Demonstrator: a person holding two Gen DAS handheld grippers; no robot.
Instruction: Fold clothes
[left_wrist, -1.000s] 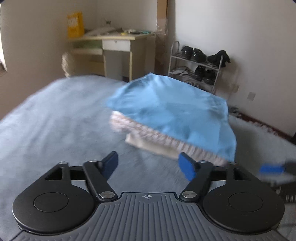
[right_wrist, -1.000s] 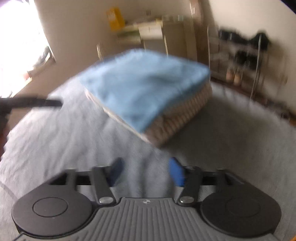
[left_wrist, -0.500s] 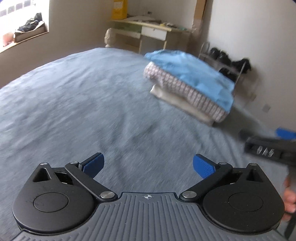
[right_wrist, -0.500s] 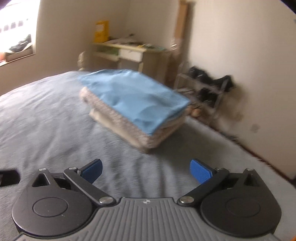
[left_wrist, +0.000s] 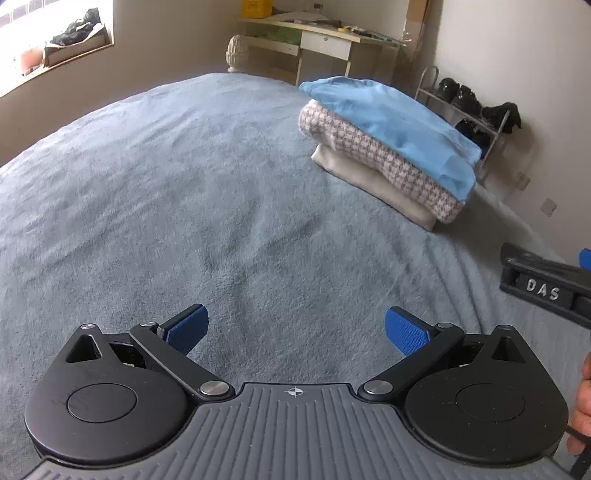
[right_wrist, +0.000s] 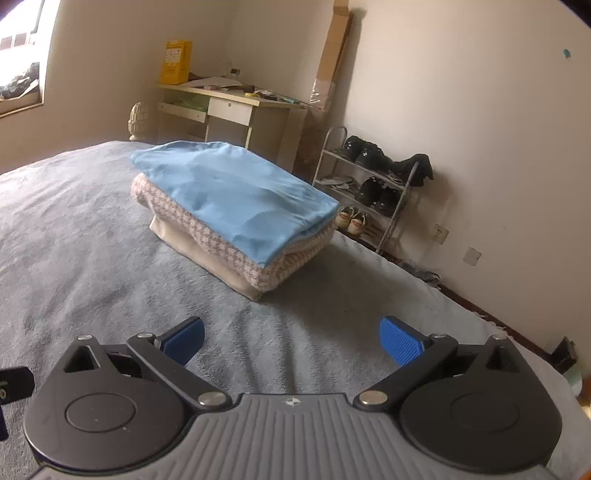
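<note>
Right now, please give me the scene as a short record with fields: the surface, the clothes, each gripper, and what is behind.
surface: grey-blue blanket covering a bed
clothes: one folded stack of three, light blue garment on top, pink-and-white checked garment in the middle, cream garment at the bottom
left gripper: open, nothing between its pads, clear of the stack
right gripper: open, nothing between its pads, clear of the stack
behind: desk against the wall, shoe rack with dark shoes
unfolded clothes: none in view
</note>
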